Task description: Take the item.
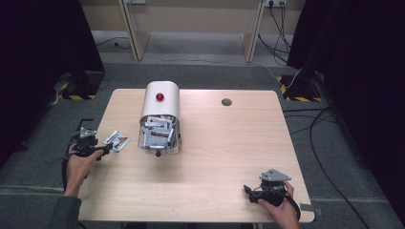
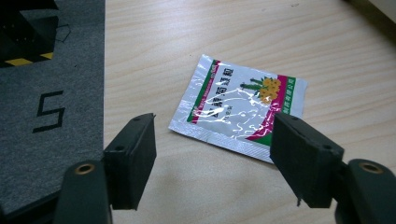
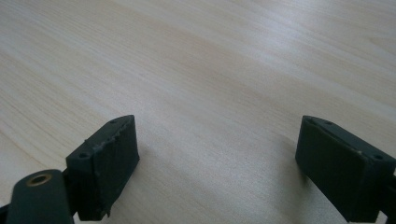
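Left gripper (image 2: 212,158) is gaping wide, empty, over the sachet (image 2: 239,106) lying near the desk's (image 1: 215,157) left edge; right gripper (image 3: 217,170) is likewise gaping, apparently over bare wood.

A light wooden tabletop (image 1: 224,143) with a round grey cable hole (image 1: 227,101) near its far edge stands on grey carpet (image 1: 191,74). Black curtains (image 1: 43,43) hang at both sides. Black-and-yellow hazard tape (image 1: 76,97) marks the bases on the floor at left and right. Behind stand pale wooden legs of other furniture (image 1: 135,33), and black cables (image 1: 315,138) trail over the carpet at right. A black marking like a 5 (image 2: 49,111) lies on the carpet.
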### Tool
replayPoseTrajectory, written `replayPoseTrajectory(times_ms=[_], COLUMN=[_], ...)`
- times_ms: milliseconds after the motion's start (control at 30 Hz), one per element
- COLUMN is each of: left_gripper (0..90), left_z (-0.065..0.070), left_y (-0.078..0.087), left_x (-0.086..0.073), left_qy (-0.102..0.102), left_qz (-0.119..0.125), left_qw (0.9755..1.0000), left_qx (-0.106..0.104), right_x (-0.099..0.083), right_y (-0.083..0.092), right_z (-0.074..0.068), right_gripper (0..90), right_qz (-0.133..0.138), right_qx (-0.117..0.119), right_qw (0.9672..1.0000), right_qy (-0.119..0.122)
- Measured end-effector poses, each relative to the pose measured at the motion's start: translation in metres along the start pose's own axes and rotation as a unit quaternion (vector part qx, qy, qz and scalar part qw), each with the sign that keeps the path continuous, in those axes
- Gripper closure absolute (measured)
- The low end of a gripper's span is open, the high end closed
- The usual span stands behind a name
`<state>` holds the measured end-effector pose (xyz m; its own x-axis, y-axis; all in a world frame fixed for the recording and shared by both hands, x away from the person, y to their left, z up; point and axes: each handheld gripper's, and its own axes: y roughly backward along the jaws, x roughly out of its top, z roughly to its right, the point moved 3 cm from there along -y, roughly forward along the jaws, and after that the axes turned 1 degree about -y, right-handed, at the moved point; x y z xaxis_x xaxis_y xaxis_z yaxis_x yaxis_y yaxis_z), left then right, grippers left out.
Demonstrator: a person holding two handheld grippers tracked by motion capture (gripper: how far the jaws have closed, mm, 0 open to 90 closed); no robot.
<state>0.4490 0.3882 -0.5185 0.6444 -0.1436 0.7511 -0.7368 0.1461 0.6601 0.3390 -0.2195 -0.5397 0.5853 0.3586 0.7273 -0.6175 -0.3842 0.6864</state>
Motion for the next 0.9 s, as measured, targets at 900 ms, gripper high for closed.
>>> replayPoseTrajectory(times_ms=[900], left_gripper=[18.9], left_z=[0.02], left_y=[0.035], left_x=[0.002], left_qy=[0.023], left_qz=[0.041], left_qw=[0.9957], left_qx=[-0.079], right_x=[0.0], right_y=[0.0], right_z=[0.0], right_gripper=[13.9], right_qz=[0.0], right_qx=[0.0], right_qw=[1.0], right_qy=[-0.002])
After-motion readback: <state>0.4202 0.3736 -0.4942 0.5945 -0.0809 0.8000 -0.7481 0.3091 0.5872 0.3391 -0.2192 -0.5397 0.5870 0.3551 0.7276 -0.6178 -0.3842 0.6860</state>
